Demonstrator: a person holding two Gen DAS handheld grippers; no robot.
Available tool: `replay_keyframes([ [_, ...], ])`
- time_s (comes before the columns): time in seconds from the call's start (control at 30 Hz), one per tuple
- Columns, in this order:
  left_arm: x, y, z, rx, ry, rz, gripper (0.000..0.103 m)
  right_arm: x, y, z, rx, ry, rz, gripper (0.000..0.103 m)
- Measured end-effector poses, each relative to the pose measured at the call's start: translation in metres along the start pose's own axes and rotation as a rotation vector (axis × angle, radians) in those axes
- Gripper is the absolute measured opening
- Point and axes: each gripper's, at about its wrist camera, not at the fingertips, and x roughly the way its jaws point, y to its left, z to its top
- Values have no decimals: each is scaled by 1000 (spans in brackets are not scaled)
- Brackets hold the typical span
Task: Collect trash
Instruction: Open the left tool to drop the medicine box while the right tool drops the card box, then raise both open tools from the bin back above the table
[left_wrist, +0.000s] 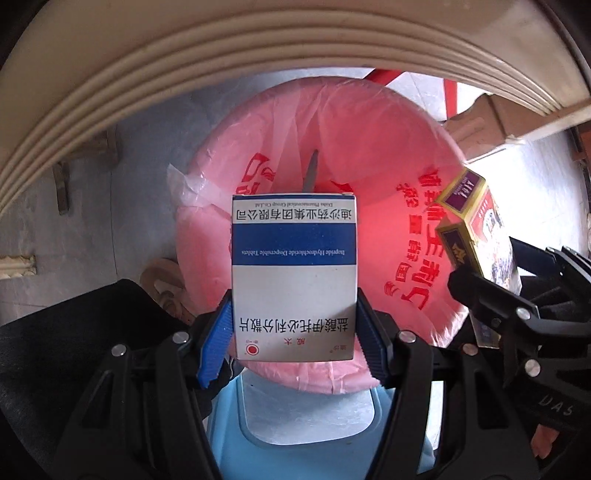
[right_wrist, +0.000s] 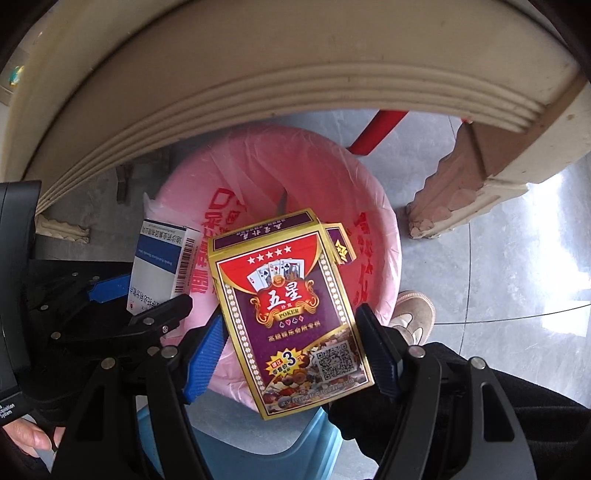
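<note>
My left gripper (left_wrist: 293, 328) is shut on a white and blue medicine box (left_wrist: 294, 273), held upright over the bin lined with a pink bag (left_wrist: 388, 155). The box also shows in the right wrist view (right_wrist: 162, 262). My right gripper (right_wrist: 291, 343) is shut on a red, purple and gold poker card box (right_wrist: 291, 310), its top flap open, over the same bin (right_wrist: 376, 229). The card box also shows at the right of the left wrist view (left_wrist: 480, 229). A grey thin object (left_wrist: 312, 170) lies inside the bag.
A cream table edge (left_wrist: 184, 74) arches above the bin, with a carved leg (right_wrist: 454, 192) at the right. A blue plastic stool (left_wrist: 306, 435) sits below the bin. A shoe (right_wrist: 412, 314) rests on the grey tiled floor. A red bar (right_wrist: 376, 129) lies behind.
</note>
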Motion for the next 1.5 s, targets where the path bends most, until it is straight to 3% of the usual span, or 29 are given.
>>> replay_keyframes([
  [0.33,16,11,10,-25,27,23,61,26,3,9,-31,51,-9,69],
  [0.4,22,16,11,-32,42,19,61,30,5,11,-37,61,17,74],
  [0.87,33,12,14,8,95,71,71,36,-5,12,-1,77,5,80],
  [1.5,18,2,7,33,55,90,72,15,-12,6,29,32,-44,82],
])
